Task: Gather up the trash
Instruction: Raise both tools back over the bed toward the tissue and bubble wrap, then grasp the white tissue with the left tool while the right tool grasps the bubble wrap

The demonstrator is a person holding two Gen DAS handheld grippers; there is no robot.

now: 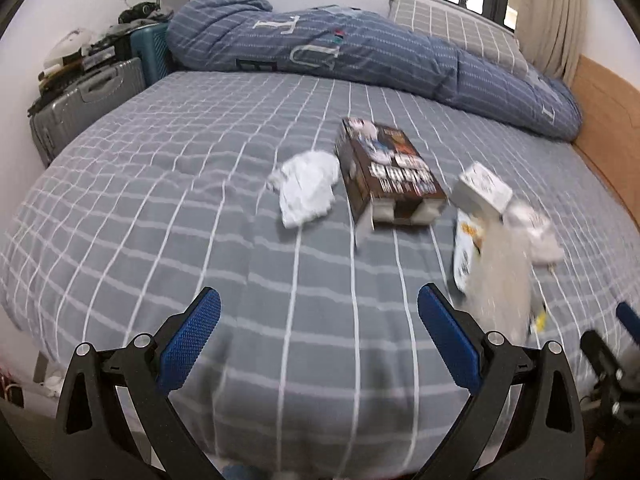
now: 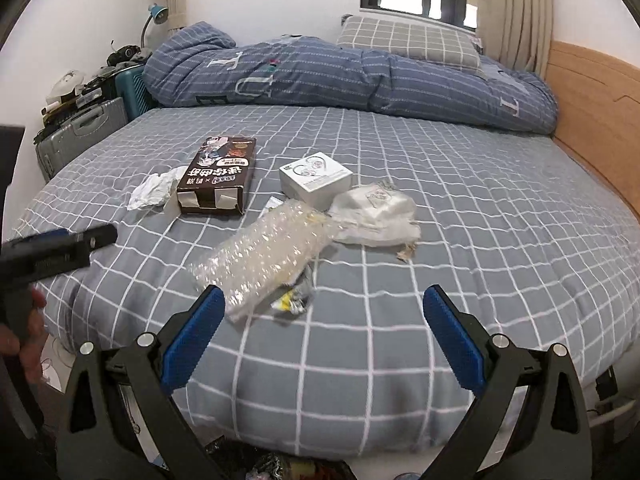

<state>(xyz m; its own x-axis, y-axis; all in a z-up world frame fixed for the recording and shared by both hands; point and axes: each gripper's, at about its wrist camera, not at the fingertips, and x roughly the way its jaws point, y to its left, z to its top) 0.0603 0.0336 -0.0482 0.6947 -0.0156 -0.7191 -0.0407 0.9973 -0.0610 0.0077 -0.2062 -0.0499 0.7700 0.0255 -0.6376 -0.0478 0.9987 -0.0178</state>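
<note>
both my grippers hang over the near edge of the grey checked bed sheet (image 2: 440, 240), fingers spread wide and empty: the left gripper (image 1: 319, 344) and the right gripper (image 2: 324, 340). the trash lies mid-bed. nearest my right fingers is a crinkly clear bubble-wrap bag (image 2: 264, 256), with a small yellow-and-dark wrapper (image 2: 294, 300) tucked under its near end. it looks light, soft and slippery, so i'd pinch a bunched fold near its near end, not the flat face. farther left sit a crumpled white tissue (image 1: 306, 188) and a brown printed cardboard box (image 2: 220, 178) with its near flap open; stiff, best taken across its narrow sides. right of that, a small white box (image 2: 316, 178) touches a crumpled clear plastic bag (image 2: 376, 212).
</note>
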